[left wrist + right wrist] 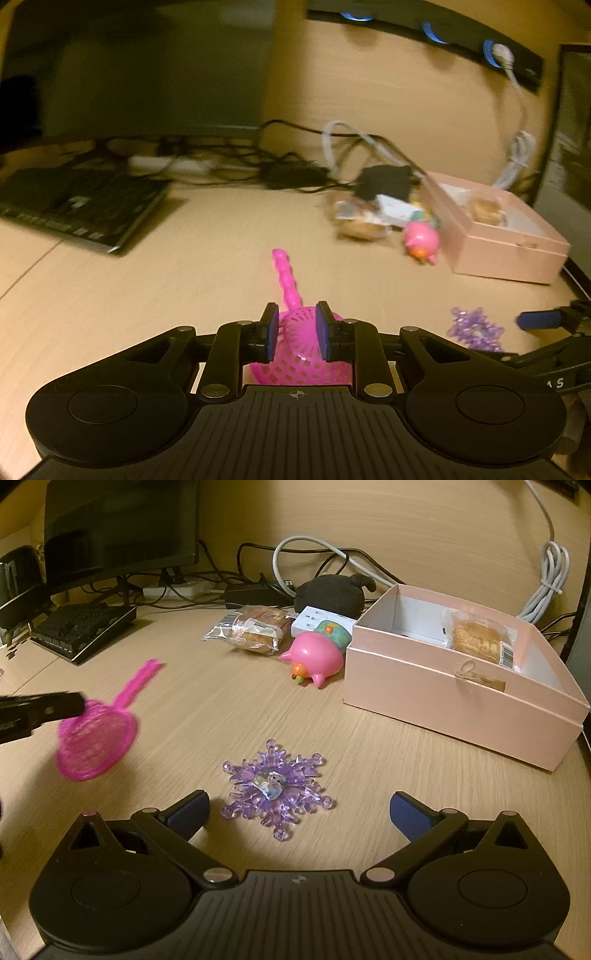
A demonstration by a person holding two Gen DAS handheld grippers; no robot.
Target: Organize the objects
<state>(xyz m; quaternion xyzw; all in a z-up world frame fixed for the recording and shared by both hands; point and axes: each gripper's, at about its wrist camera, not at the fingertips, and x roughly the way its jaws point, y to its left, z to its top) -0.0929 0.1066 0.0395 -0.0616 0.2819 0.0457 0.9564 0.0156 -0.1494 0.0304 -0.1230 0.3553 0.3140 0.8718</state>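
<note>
**Pink sieve in the left tongs, snowflake under the right ones**

Closest up is the left tongs (295, 332): the blue pads sit narrow with the mesh bowl of the pink sieve (295, 354) between them. The pads look to be on the mesh, but it's blurry, so I can't tell if they're really clenched on it. The sieve's handle sticks out straight ahead of the tongs, over the bench (184, 277).

The right tongs (299, 812) are spread wide, grasping nothing. The purple snowflake (275, 788) lies flat on the bench just ahead of them, about midway between the two fingers, touching neither.

Ahead and to the right of the right tongs is the pink box (461, 698), open, with a wrapped snack (480, 640) inside. Just left of the box lies a pink pig toy (314, 657) on its side. Behind the pig: a teal toy (334, 633), a white adapter (314, 622) and a bag of pastries (255, 629). Far left of the tongs sits a keyboard (81, 627) under a monitor (118, 528).
</note>
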